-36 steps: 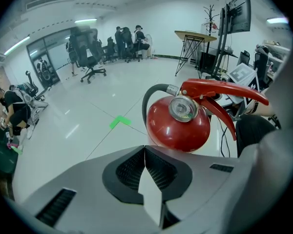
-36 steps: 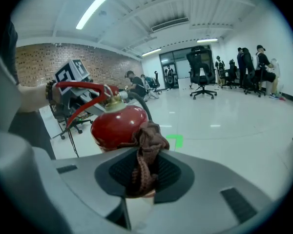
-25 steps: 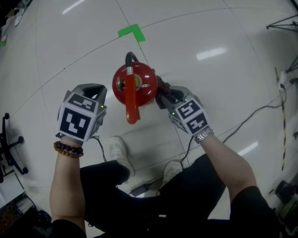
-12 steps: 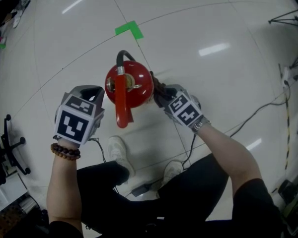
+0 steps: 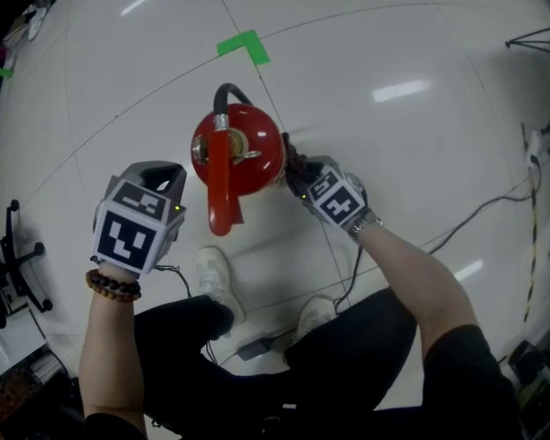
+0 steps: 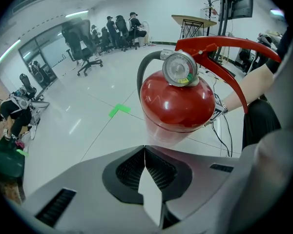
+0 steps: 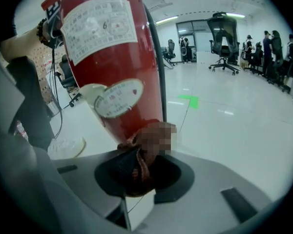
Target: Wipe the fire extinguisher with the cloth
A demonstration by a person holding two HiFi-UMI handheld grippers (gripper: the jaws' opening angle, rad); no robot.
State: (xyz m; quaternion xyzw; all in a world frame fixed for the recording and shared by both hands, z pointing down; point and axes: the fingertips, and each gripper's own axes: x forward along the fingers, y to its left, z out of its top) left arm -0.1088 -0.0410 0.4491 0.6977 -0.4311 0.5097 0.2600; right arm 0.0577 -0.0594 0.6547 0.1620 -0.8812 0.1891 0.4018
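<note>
- I see the fire extinguisher (image 5: pixel 243 159) standing upright on the pale floor (image 5: pixel 394 44), between the two grippers and just ahead of the person's white shoes (image 5: pixel 215 278).
- My right gripper (image 5: pixel 300 178) is clenched on the cloth (image 5: pixel 293 161). In the right gripper view the dark, reddish-brown cloth (image 7: pixel 136 161) is bunched between the jaws and pressed against the lower part of the red cylinder (image 7: pixel 112 57); part of it is blurred over.
- That same view shows a white printed label (image 7: pixel 100 26) high on the cylinder and a round sticker (image 7: pixel 117 97) below it, just above the cloth.
- My left gripper (image 5: pixel 163 176) hangs near the extinguisher's left side and does not touch it. In the left gripper view its jaws are pressed together with nothing between them (image 6: pixel 145 150).
- The left gripper view looks at the extinguisher's shoulder (image 6: pixel 178 106), with the pressure gauge (image 6: pixel 178 68) facing the camera, the red lever (image 6: pixel 224 43) arching to the right and the black hose (image 6: pixel 142 72) curving down on the left.
- From the head view the lever (image 5: pixel 222 186) points back toward the person, and the hose (image 5: pixel 227 93) loops out on the far side.
- A green tape mark (image 5: pixel 243 47) lies on the floor beyond the extinguisher.
- A bead bracelet (image 5: pixel 113 285) sits on the left wrist and a watch (image 5: pixel 365 225) on the right.
- Office chairs (image 7: pixel 224 33) stand far off in the room.
</note>
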